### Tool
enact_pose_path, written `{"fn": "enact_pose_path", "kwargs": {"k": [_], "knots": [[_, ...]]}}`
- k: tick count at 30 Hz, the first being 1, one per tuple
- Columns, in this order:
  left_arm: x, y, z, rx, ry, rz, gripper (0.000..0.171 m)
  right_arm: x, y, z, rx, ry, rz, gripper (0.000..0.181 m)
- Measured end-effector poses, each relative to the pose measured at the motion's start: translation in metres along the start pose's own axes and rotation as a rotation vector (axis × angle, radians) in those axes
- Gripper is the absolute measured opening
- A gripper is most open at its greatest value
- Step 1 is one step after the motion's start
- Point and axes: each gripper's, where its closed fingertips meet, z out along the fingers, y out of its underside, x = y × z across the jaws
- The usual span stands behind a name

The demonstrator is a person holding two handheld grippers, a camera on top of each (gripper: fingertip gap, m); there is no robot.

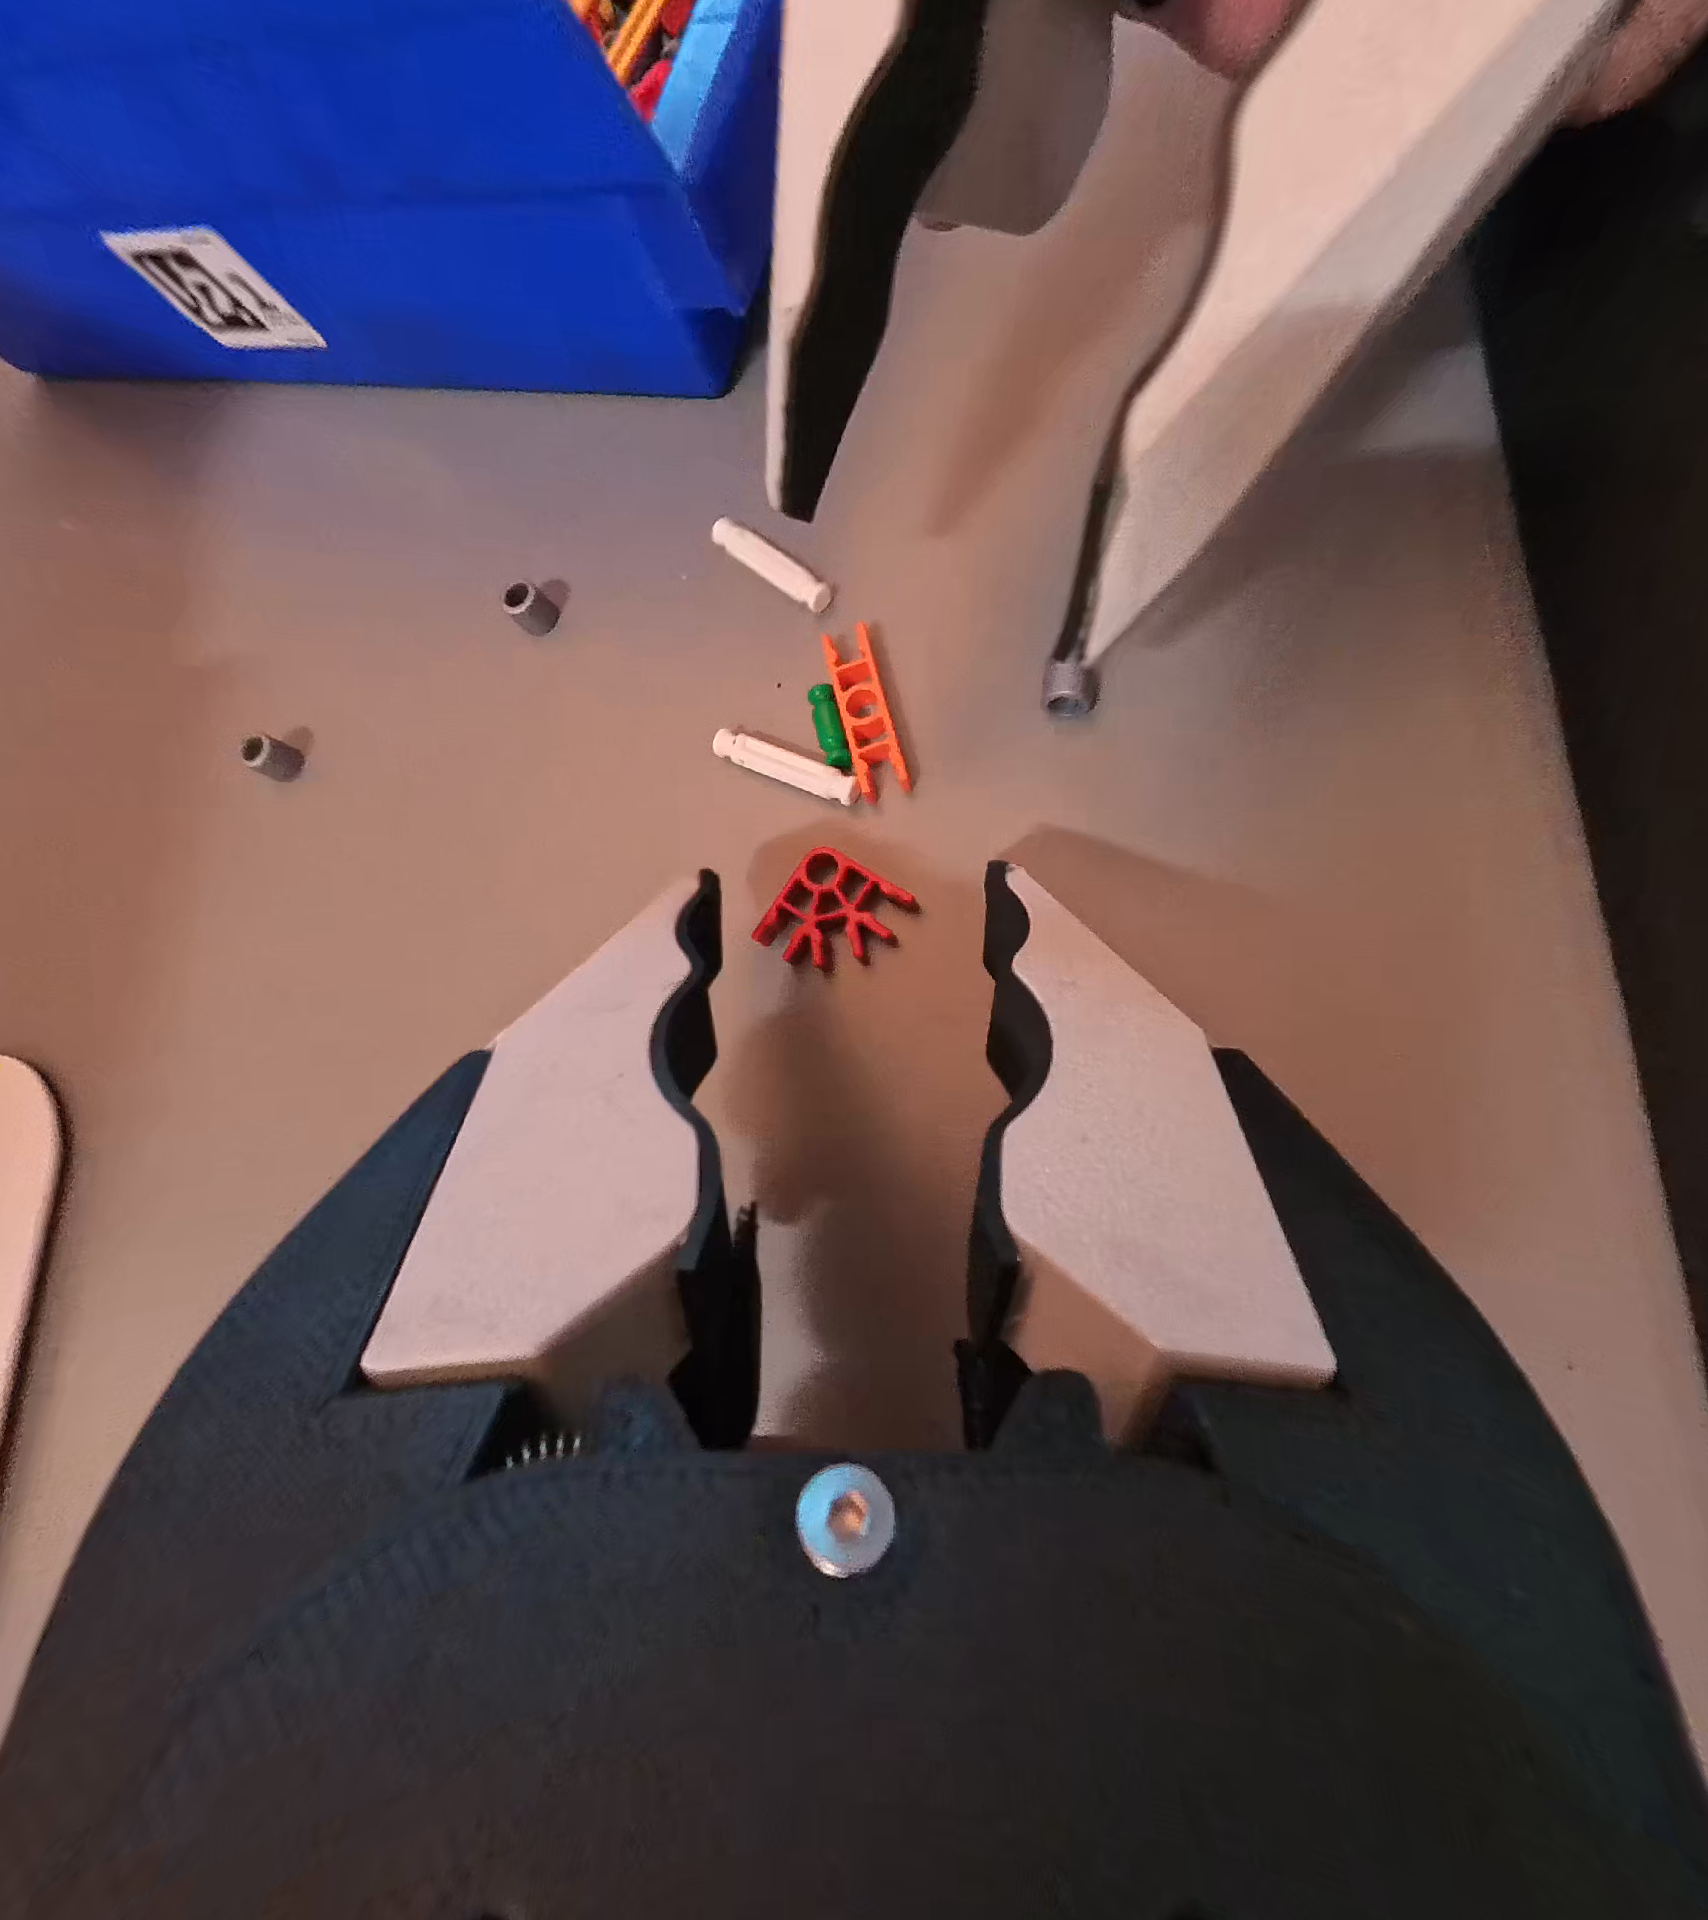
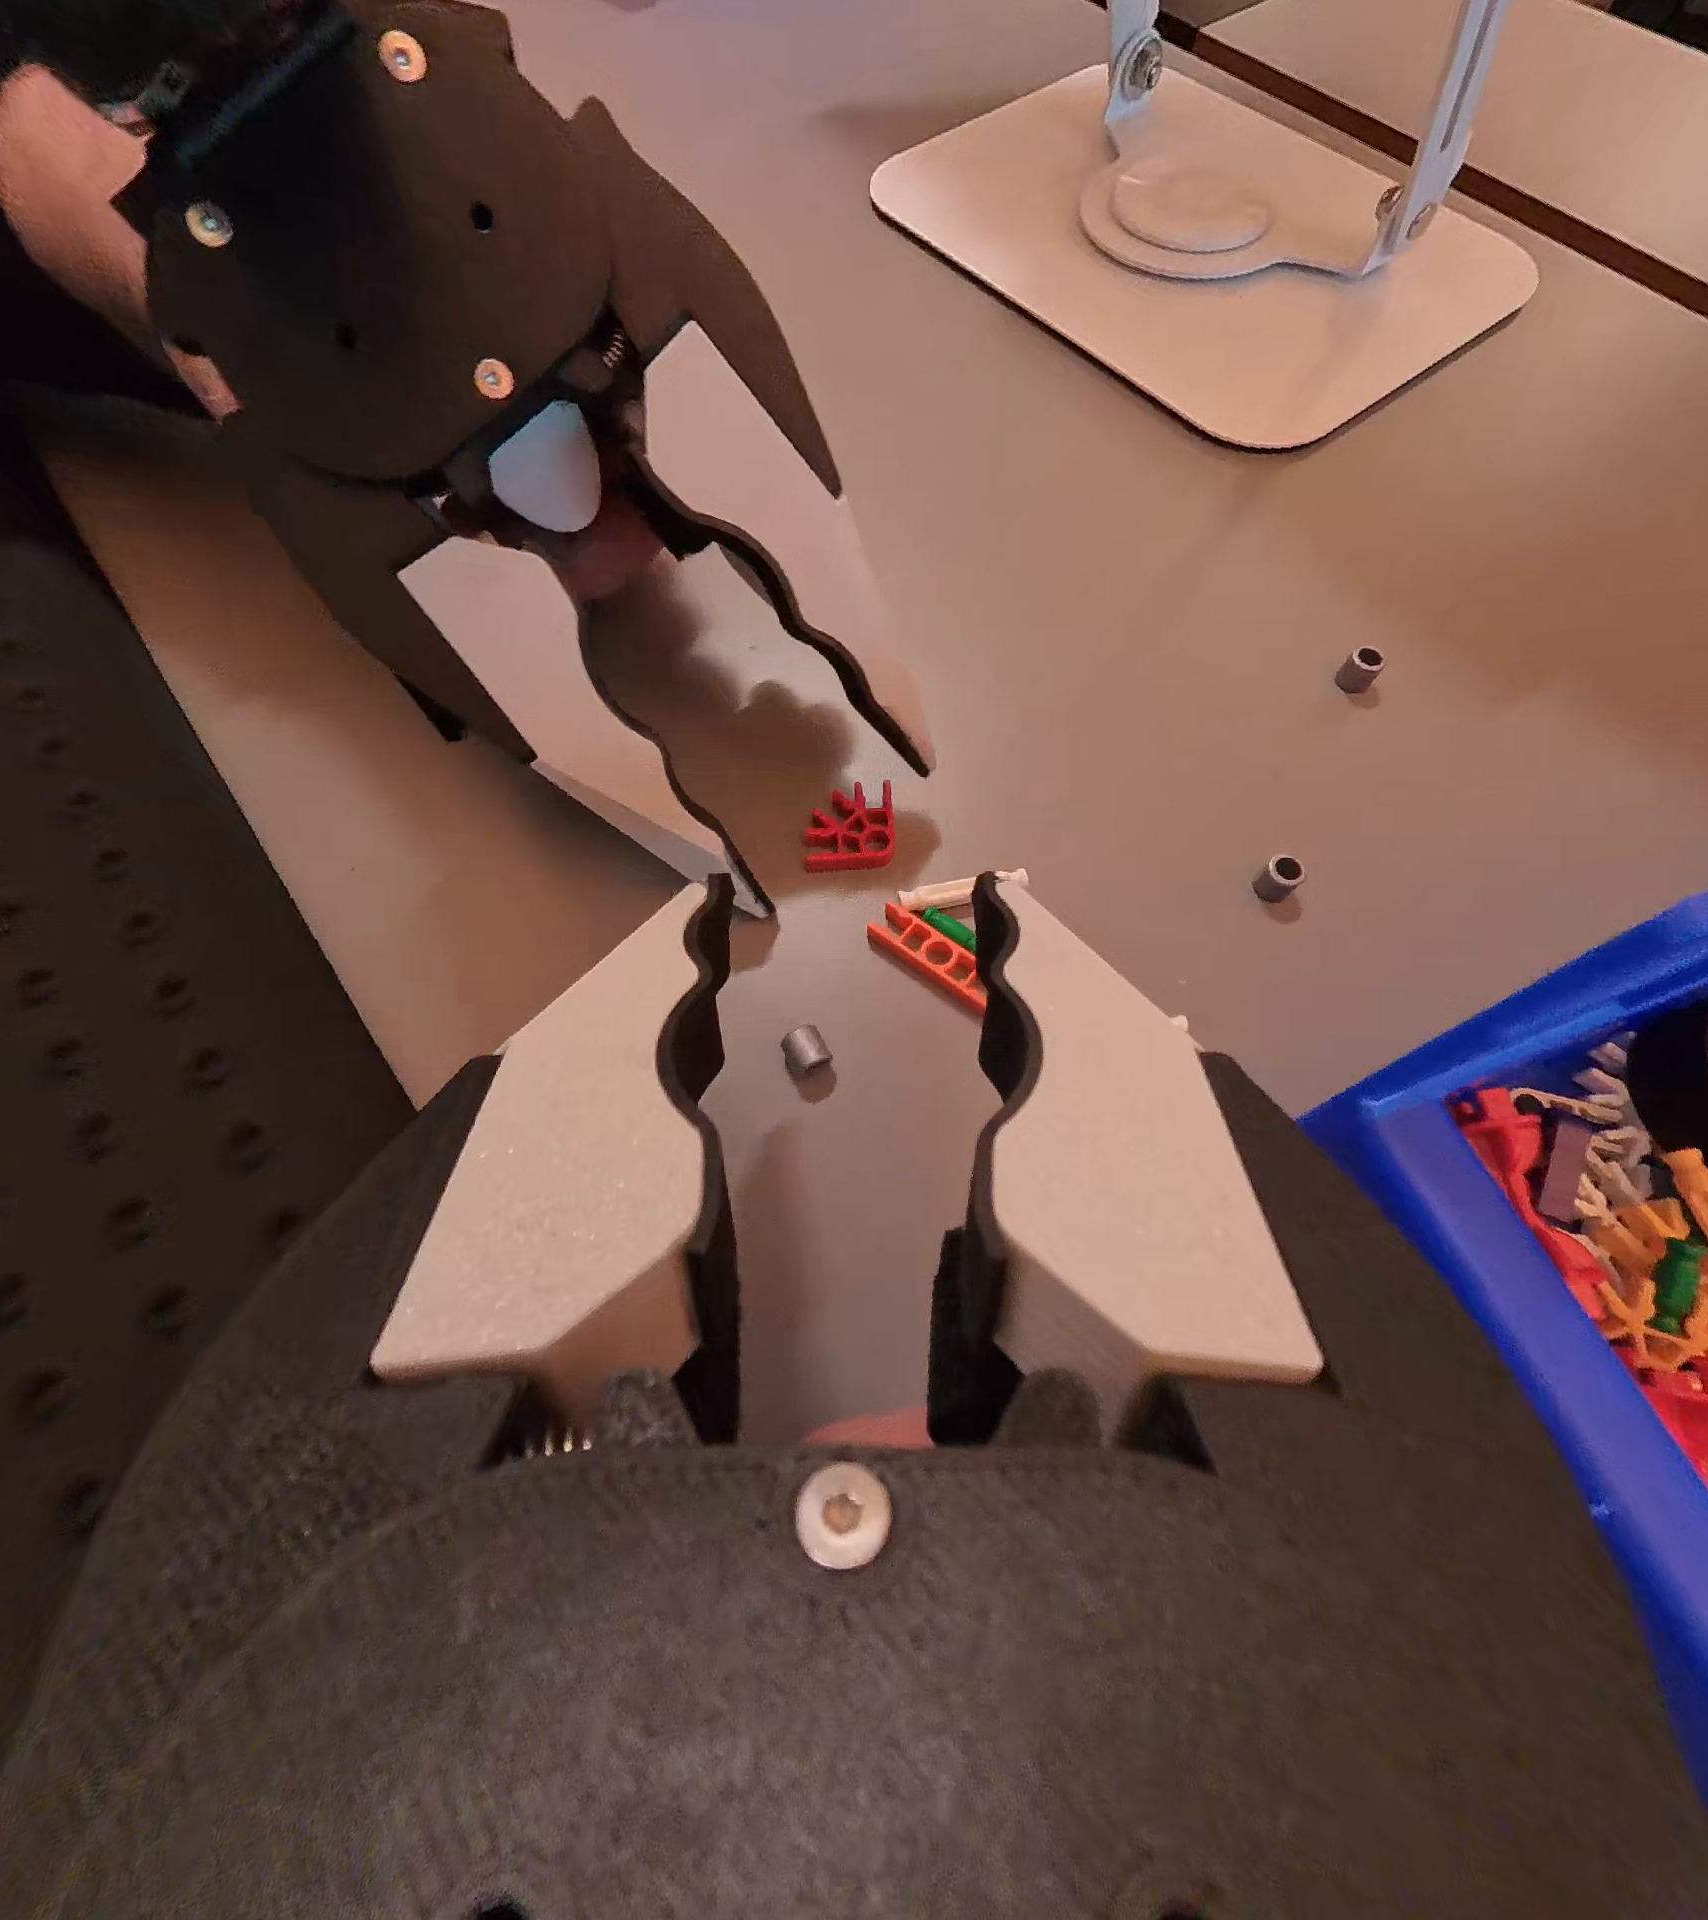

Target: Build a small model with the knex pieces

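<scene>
Two hand-held grippers with black bodies and pale grey fingers are being held low over a grey tabletop (image 1: 310, 935), facing each other across a small scatter of plastic construction-toy pieces. The left gripper (image 1: 845, 883) is being kept spread wide, nothing between its jaws, its fingertips flanking a flat red fan-shaped connector (image 1: 829, 909) lying on the table. The right gripper (image 2: 845, 894) is likewise being held apart and empty; a short grey cylindrical sleeve (image 2: 806, 1055) is seen lying on the table between its fingers, untouched.

Just beyond the red connector, an orange ladder-like connector (image 1: 868, 717) is lying with a short green rod (image 1: 827, 724) pressed against its side and a white rod (image 1: 785, 767) touching its end. A second white rod (image 1: 772, 564) is lying a little farther off, near one of the right gripper's fingertips. Two more grey sleeves (image 1: 532, 607) (image 1: 273, 753) are standing well apart to the left.

A blue plastic bin (image 2: 1452, 1195) filled with mixed coloured toy pieces is seen at the table's edge beside the right gripper, a white label on its outer wall. A flat pale monitor-stand base (image 2: 1245, 343) is resting farther back on the table.
</scene>
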Motion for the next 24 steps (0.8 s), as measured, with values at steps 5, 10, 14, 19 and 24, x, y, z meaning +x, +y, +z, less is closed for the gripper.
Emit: {"fn": "enact_pose_path", "kwargs": {"k": [5, 10, 14, 19, 24], "knots": [[0.003, 0.004, 0.003, -0.017, 0.103, -0.154, 0.043, -0.002, 0.0, 0.0, -0.003, -0.005, -0.002, 0.046], [0.001, 0.005, 0.003, -0.011, 0.097, -0.176, 0.03, -0.004, -0.001, 0.002, -0.005, -0.015, 0.0, 0.046], [-0.004, 0.004, -0.001, 0.005, 0.008, -0.064, 0.026, -0.007, -0.003, 0.003, 0.013, -0.049, 0.036, 0.045], [-0.006, -0.025, -0.022, 0.122, -0.128, 0.112, 0.026, -0.007, -0.013, 0.002, 0.08, -0.1, 0.137, 0.042], [-0.004, -0.051, -0.041, 0.216, -0.281, 0.31, 0.026, -0.008, -0.031, -0.003, 0.191, -0.189, 0.279, 0.041]]}}
